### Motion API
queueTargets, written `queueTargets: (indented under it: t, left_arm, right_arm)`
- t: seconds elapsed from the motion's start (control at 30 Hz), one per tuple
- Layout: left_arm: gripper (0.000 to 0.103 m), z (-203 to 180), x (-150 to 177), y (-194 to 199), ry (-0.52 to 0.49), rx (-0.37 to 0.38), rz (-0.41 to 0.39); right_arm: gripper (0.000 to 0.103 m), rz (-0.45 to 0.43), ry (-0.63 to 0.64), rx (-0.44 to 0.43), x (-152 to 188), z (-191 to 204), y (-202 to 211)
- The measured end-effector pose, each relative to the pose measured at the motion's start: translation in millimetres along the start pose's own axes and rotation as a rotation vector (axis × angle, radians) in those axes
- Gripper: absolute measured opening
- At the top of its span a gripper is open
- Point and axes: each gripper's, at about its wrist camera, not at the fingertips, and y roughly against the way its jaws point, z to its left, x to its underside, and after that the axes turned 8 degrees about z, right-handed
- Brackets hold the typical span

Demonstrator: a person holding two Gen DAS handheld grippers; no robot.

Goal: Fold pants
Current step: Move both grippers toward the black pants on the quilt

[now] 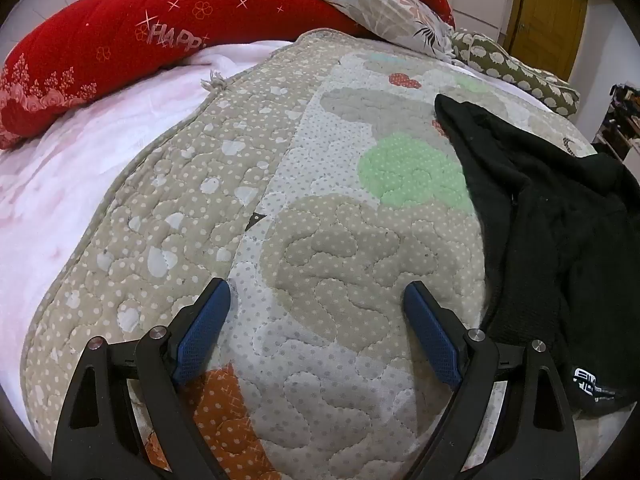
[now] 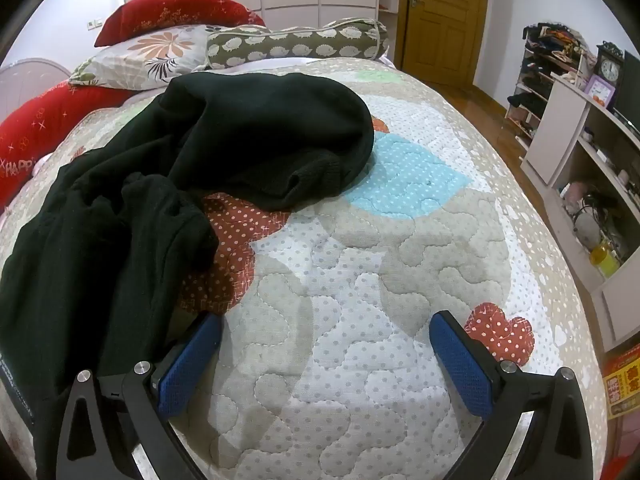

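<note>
Black pants (image 2: 132, 208) lie rumpled on the quilted bedspread (image 2: 360, 280), one leg stretched toward the pillows and bent back. In the left wrist view the pants (image 1: 560, 220) lie along the right side, with a white logo patch (image 1: 592, 384) near the bottom edge. My left gripper (image 1: 318, 296) hangs open above bare quilt (image 1: 320, 220), to the left of the pants, nothing between its blue pads. My right gripper (image 2: 326, 328) is open too, over bare quilt. Its left finger (image 2: 188, 360) is at the edge of the black fabric; contact cannot be told.
Red pillows (image 1: 120, 44), a floral pillow (image 2: 148, 56) and a patterned bolster (image 2: 296, 44) line the head of the bed. A pink sheet (image 1: 80, 168) lies left of the quilt. A wooden door (image 2: 444, 16) and white shelves (image 2: 580, 168) with clutter stand beyond the bed's right edge.
</note>
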Motion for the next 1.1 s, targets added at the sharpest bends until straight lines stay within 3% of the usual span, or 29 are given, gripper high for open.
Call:
queueTargets:
  t: [0.4, 0.5, 0.6, 0.67, 0.77, 0.87, 1.0, 1.1]
  left_arm:
    - [0.089, -0.3, 0.4, 0.8, -0.005, -0.016, -0.004]
    - [0.089, -2.2, 0.0, 2.1, -0.007, -0.019, 0.033]
    - [0.089, 0.8, -3.1, 11.0, 0.008, 0.030, 0.075]
    - [0.089, 4.5, 0.5, 25.0, 0.054, 0.088, 0.062]
    - [0.089, 0.6, 5.1, 50.9, 0.093, 0.182, 0.020]
    - [0.089, -15.4, 4.4, 73.1, 0.049, 0.209, 0.000]
    - [0.089, -37.9, 7.9, 76.5, 0.024, 0.279, 0.034]
    - [0.089, -56.8, 10.2, 68.8, -0.004, 0.262, 0.070]
  right_arm:
    - [0.103, 0.001, -0.001, -0.003, 0.0, 0.1, -0.1]
    - [0.103, 0.003, -0.001, -0.001, -0.8, 0.0, 0.0]
    - [0.103, 0.007, -0.002, -0.002, -1.8, -1.9, 1.9]
    - [0.103, 0.015, 0.000, 0.003, -1.5, 1.7, 1.9]
    - [0.103, 0.062, 0.002, -0.075, -6.7, -4.5, 5.2]
    - [0.103, 0.077, -0.049, -0.134, -2.2, -14.7, 23.1]
    - [0.103, 0.042, -0.118, -0.272, -0.5, -18.6, 39.6]
    - [0.103, 0.020, -0.088, -0.279, -8.4, -6.7, 40.3]
